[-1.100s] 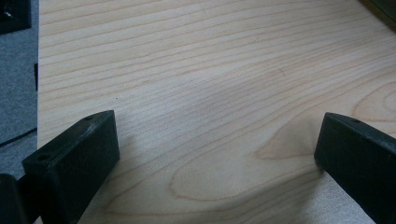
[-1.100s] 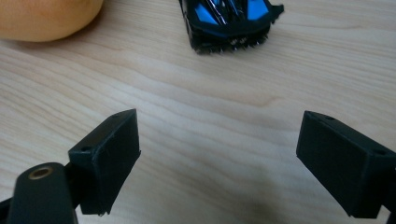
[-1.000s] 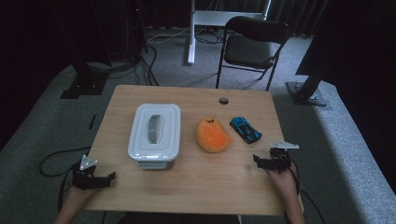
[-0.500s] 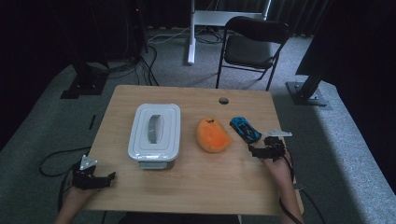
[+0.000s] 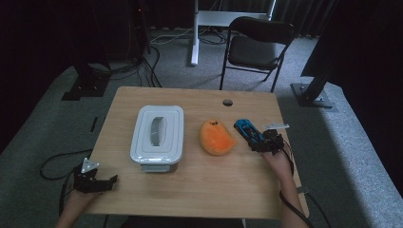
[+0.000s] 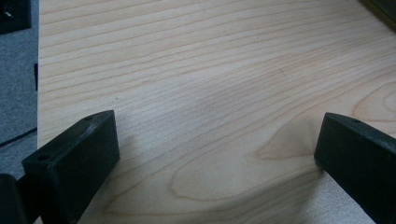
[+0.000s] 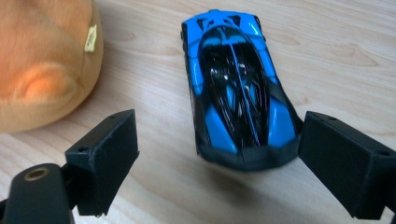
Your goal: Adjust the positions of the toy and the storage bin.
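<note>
A blue and black toy car [image 5: 247, 130] [image 7: 238, 84] lies on the wooden table [image 5: 209, 185], right of an orange plush toy [image 5: 216, 137] [image 7: 42, 60]. My right gripper [image 5: 263, 144] [image 7: 219, 158] is open, its jaws spread on either side of the car's near end; whether they touch it I cannot tell. A white lidded box [image 5: 158, 136] with a grey handle stands left of the plush. At the table's front left corner my left gripper [image 5: 107, 182] [image 6: 217, 154] is open over bare wood, nothing between its jaws.
A small round hole [image 5: 227, 102] marks the table's far edge. Behind the table stand a black folding chair [image 5: 256, 47] and a white stand [image 5: 195, 33]. Black equipment bases and cables lie on the grey carpet to the left and right.
My right gripper has moved forward and left across the table from the right edge up to the blue car. The left gripper has stayed put.
</note>
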